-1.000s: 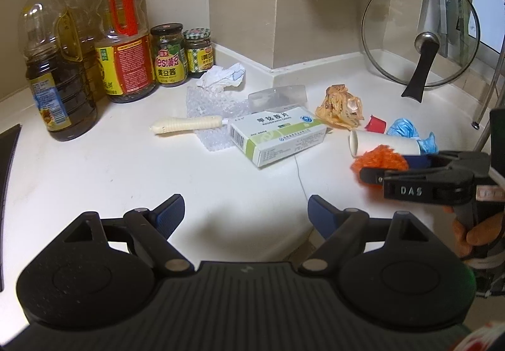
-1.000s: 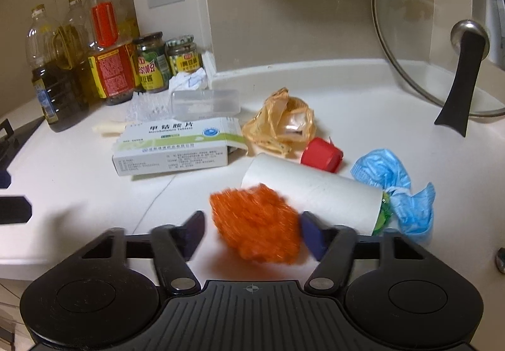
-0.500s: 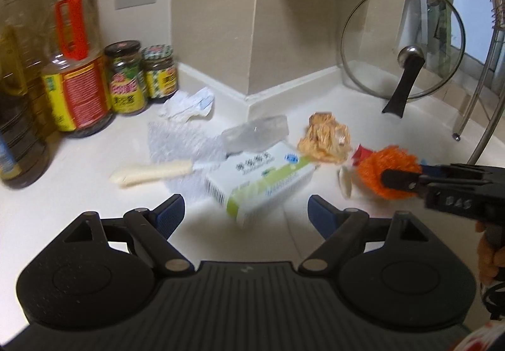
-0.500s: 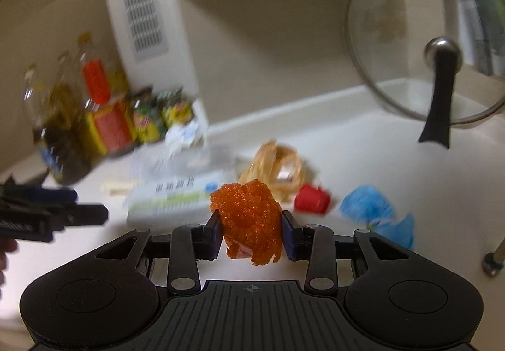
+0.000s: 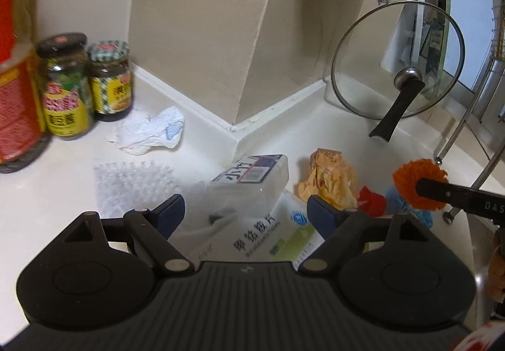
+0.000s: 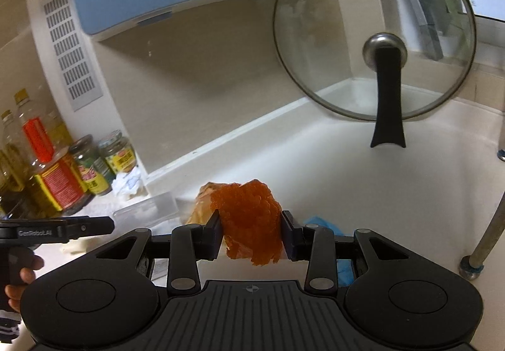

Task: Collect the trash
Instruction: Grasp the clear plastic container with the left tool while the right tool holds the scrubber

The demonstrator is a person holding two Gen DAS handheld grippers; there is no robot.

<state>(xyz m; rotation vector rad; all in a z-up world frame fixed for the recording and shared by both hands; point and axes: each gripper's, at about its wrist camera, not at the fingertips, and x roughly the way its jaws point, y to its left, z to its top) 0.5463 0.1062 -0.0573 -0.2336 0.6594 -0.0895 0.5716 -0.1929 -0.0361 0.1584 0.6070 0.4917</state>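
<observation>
R gripper [image 6: 251, 236]: jaws narrowed and clamped on the orange mesh wad [image 6: 249, 221], which is held clear of the counter, between the pads, hanging a bit below them. L gripper [image 5: 245, 209]: jaws wide, nothing gripped.

Just under and ahead of the L fingertips, the white-green medicine box [image 5: 271, 240] is seen lying flat, w/ a clear plastic box [image 5: 252, 177] touching its far end. Ahead-left of the L tool: bubble wrap [image 5: 132, 184], then a crumpled tissue [image 5: 148, 130] by two jars [image 5: 88, 83]. Ahead-right: an orange-tan wrapper [image 5: 328, 180], a red cap [image 5: 372, 201] and a blue bag [image 5: 394, 198] partly hidden. Farthest, a glass lid [image 5: 397, 61] is leaned vs. the wall.

Step judged: one piece already picked up by R, carry-off pending; L is being lined up on the medicine box. No bin is in view, so drop spot can't be told. Next move prob. calls for L to be lowered so the box sits between the pads, then closed w/o shoving the plastic box.
</observation>
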